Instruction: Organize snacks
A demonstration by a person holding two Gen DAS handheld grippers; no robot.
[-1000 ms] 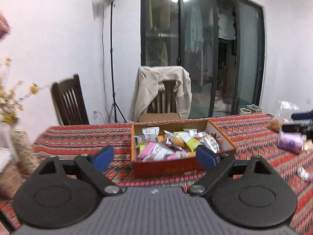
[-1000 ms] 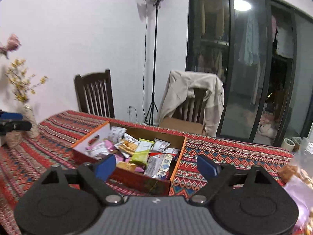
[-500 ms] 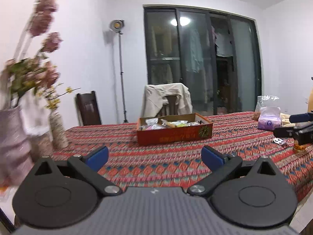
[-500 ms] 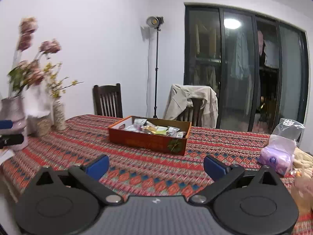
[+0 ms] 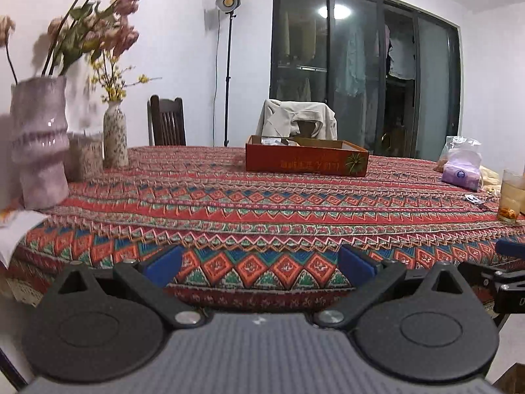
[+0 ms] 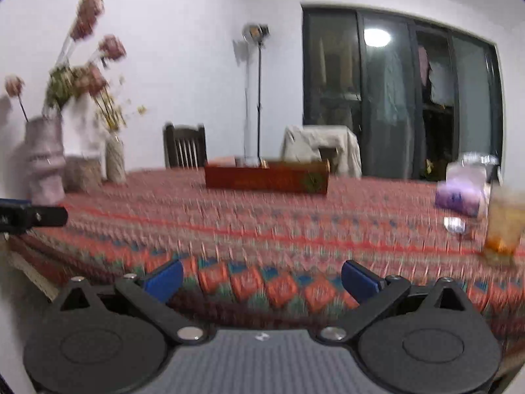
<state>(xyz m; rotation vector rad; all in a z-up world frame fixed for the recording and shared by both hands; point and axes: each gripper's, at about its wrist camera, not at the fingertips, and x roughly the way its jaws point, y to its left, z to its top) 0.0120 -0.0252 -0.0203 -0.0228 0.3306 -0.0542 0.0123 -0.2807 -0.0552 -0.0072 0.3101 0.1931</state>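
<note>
Both grippers, left and right, released and empty at my near table edge; snack box sits mid-frame, centre of the tablecloth, reachable from either side.

Table under red patterned woven cloth. Red snack box mid-table toward far edge. Left end: tall pale vase, small speckled vase. Right end: purple tissue pack, glass of amber drink.
</note>
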